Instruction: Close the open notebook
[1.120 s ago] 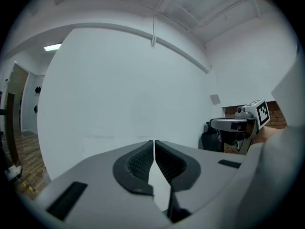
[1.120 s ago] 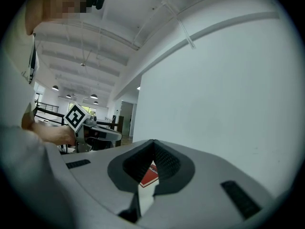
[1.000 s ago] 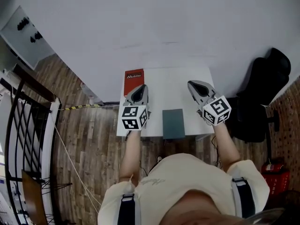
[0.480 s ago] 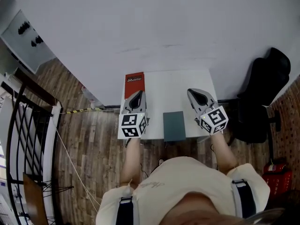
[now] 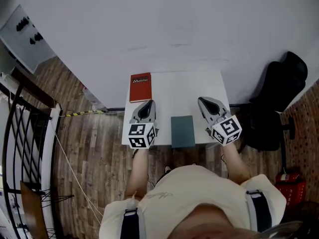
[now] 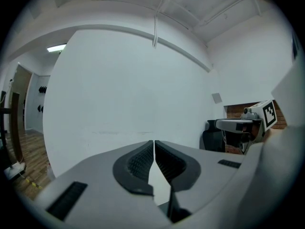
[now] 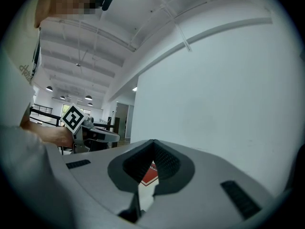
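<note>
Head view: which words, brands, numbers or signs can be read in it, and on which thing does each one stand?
No text can be quoted as it reads.
The red book: one short line of white print near its far end, too small and blurred to read.
The notebook: plain cover, no text seen.
The left gripper and the right gripper: only black and white square patterns on their cubes, no letters or numbers.

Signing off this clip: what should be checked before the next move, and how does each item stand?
1. Left gripper jaws together, empty: ok.
2. Right gripper jaws together, empty: ok.
3. Notebook flat at the near edge of the table, between the grippers, untouched: ok.
4. Notebook open, as the task expects: not ok; it looks closed.
5. Red book at the far left corner, apart from it: ok.
</note>
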A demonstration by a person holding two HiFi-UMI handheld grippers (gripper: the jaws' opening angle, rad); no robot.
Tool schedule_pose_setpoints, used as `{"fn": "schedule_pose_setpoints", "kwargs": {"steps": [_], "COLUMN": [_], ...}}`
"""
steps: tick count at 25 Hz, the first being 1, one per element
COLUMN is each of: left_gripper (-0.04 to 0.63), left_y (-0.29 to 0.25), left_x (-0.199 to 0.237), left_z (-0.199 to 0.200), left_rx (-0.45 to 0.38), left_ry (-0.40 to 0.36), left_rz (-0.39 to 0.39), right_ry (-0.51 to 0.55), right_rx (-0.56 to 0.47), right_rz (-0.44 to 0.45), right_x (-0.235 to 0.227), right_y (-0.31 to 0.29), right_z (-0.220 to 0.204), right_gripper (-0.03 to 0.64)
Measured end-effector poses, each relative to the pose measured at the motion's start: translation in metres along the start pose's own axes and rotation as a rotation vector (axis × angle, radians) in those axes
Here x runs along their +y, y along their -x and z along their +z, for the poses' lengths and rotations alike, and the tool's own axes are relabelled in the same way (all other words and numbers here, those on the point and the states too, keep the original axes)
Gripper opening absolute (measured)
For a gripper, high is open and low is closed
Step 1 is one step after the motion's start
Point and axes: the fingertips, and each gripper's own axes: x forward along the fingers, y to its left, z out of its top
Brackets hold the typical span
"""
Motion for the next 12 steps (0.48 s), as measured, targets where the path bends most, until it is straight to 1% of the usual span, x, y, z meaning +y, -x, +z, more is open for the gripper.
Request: {"fn": "schedule_pose_setpoints", "kwargs": {"steps": [2, 8, 12], "left_gripper": [0.025, 0.025, 0.025], "left_y": [0.000, 0.001, -0.002], "left_x": [0.000, 0.000, -0.002], "left_z": [-0.004, -0.003, -0.014], "left_rx": [0.010, 0.005, 0.023], "left_ry": [-0.001, -0.008, 0.014], "left_rz": [-0.005, -0.010, -0.018], "right_ry": [0.002, -0.005, -0.009], "right_rx": [0.005, 0.032, 0.055], "right_rz": [0.010, 0.028, 0.034], "right_x": [0.003, 0.007, 0.007], "right_y": [-0.002, -0.004, -0.003], "right_z": [-0.003, -0.015, -0.021], "right_gripper": [0.005, 0.005, 0.005]}}
